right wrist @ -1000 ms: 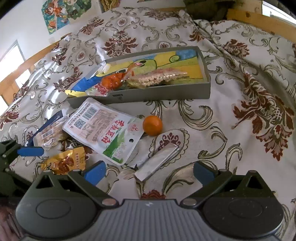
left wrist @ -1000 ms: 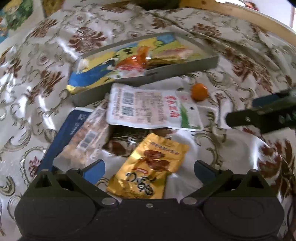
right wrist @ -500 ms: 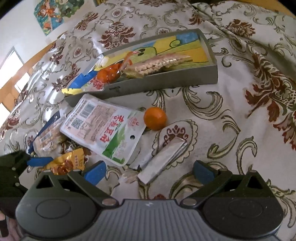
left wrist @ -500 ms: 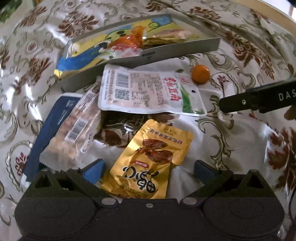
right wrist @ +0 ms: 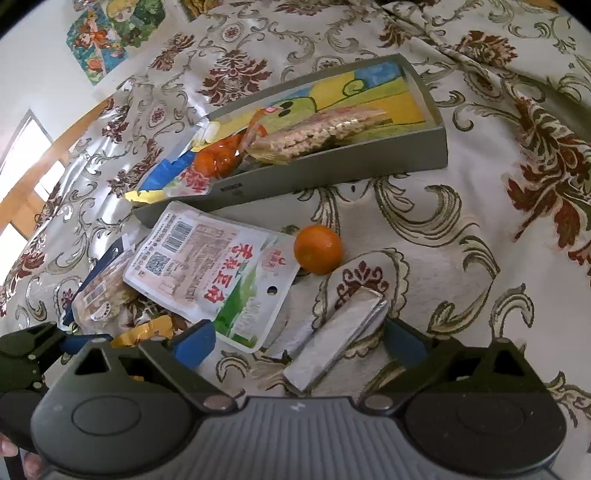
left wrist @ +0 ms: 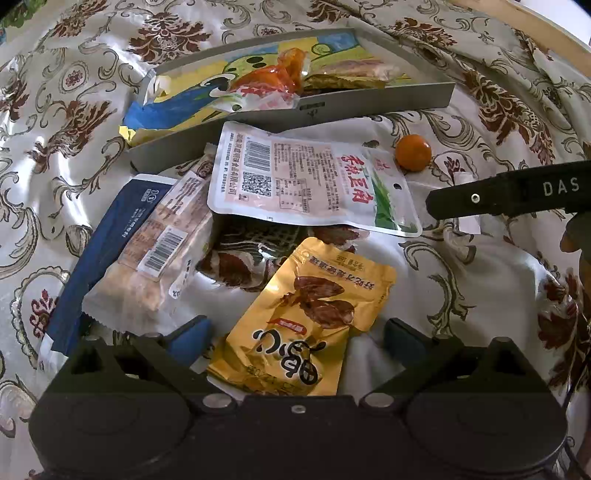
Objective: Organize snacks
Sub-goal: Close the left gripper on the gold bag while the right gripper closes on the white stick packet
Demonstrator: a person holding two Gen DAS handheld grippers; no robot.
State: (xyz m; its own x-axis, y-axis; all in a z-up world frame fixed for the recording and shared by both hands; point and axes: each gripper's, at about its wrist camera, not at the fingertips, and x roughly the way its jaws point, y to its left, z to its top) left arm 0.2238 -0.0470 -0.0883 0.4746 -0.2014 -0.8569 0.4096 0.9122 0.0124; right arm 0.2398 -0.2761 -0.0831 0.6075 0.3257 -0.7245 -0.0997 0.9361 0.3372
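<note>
My left gripper (left wrist: 295, 334) is open, its fingers either side of a gold snack pouch (left wrist: 310, 314) lying on the cloth. Beyond it lie a white pouch with red lettering (left wrist: 310, 181), a clear cracker pack (left wrist: 155, 258) on a dark blue packet (left wrist: 110, 236), and a small orange (left wrist: 413, 152). My right gripper (right wrist: 299, 338) is open over a silver foil stick (right wrist: 336, 343), beside the orange (right wrist: 318, 249) and white pouch (right wrist: 207, 273). The grey tray (right wrist: 332, 173) holds a cracker bag (right wrist: 317, 129) and an orange-filled bag (right wrist: 218, 158).
A floral cloth (right wrist: 498, 240) covers the whole surface, with bare room right of the tray. The right gripper's black finger (left wrist: 509, 194) reaches in at the left view's right side. The left gripper (right wrist: 26, 350) shows at the right view's lower left. A wooden edge (left wrist: 524, 29) runs behind.
Both grippers have moved forward and lower over the snacks. The gold pouch now sits closer between the left fingers, the foil stick closer between the right ones. Nothing was picked up.
</note>
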